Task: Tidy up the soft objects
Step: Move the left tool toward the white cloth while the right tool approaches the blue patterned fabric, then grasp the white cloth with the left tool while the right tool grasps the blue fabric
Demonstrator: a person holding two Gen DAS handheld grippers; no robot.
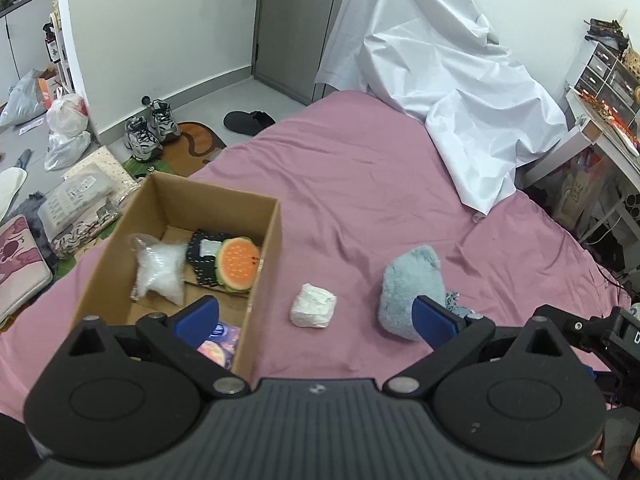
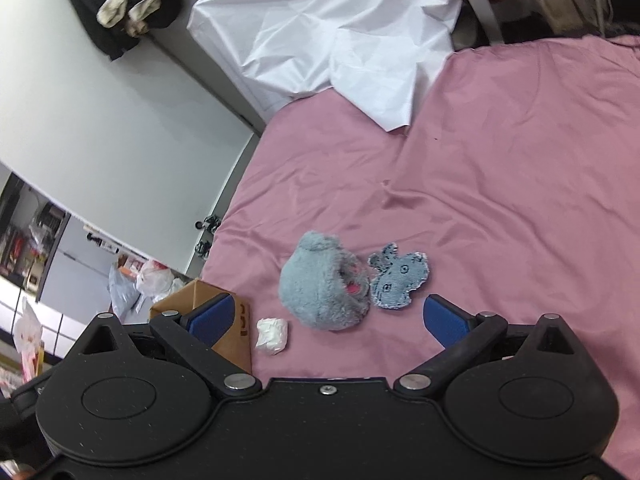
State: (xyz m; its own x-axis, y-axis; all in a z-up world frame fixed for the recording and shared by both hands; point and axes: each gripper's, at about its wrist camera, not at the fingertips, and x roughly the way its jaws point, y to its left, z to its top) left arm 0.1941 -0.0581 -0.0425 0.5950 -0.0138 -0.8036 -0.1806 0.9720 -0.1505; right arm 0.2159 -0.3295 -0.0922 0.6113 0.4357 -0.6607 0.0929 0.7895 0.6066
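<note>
A cardboard box [image 1: 268, 240] stands on the pink bed. It holds a clear stuffing bag [image 1: 160, 268], an orange burger plush [image 1: 238, 266] on a black pouch, and a purple packet [image 1: 220, 340]. A white wad [image 1: 313, 305] and a grey-blue furry plush [image 1: 408, 284] lie on the bed to its right. My left gripper [image 1: 316, 316] is open and empty, just above the wad. In the right wrist view the plush [image 2: 320, 284], a blue denim patch [image 2: 398, 276], the wad [image 2: 273, 335] and the box corner [image 2: 236, 320] show. My right gripper [image 2: 326, 316] is open and empty, near the plush.
A crumpled white sheet [image 1: 440, 76] covers the far end of the pink bed [image 1: 360, 168]. Shoes [image 1: 150, 130], bags and packages lie on the floor left of the bed. A desk with drawers [image 1: 604, 92] stands at the right.
</note>
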